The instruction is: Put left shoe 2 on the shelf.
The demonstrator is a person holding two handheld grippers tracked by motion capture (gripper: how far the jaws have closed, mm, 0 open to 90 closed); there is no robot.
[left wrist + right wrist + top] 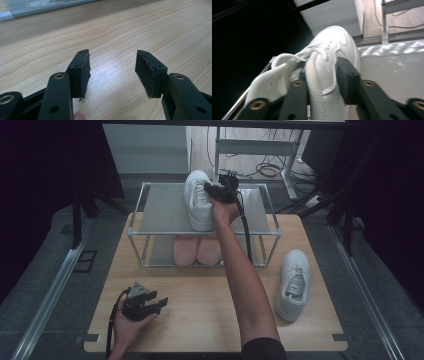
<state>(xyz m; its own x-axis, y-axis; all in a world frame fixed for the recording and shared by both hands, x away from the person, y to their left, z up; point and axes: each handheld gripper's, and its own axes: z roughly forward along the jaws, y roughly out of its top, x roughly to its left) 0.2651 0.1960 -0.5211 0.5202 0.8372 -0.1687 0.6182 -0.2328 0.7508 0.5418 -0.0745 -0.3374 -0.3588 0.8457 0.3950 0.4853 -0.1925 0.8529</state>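
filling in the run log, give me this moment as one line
right gripper: jaws astride white sneaker's side wall on rack top shelf | left gripper: open, on table | second sneaker: on table

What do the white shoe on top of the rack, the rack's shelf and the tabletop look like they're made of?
White shoe: seemingly smooth matte leather or synthetic at the toe, with a mesh-textured fabric collar between the right gripper's fingers. Rack shelf: likely frosted grey glass or plastic, in a shiny metal-looking tube frame. Tabletop: pale wood or wood-look laminate, with visible grain and a soft sheen.
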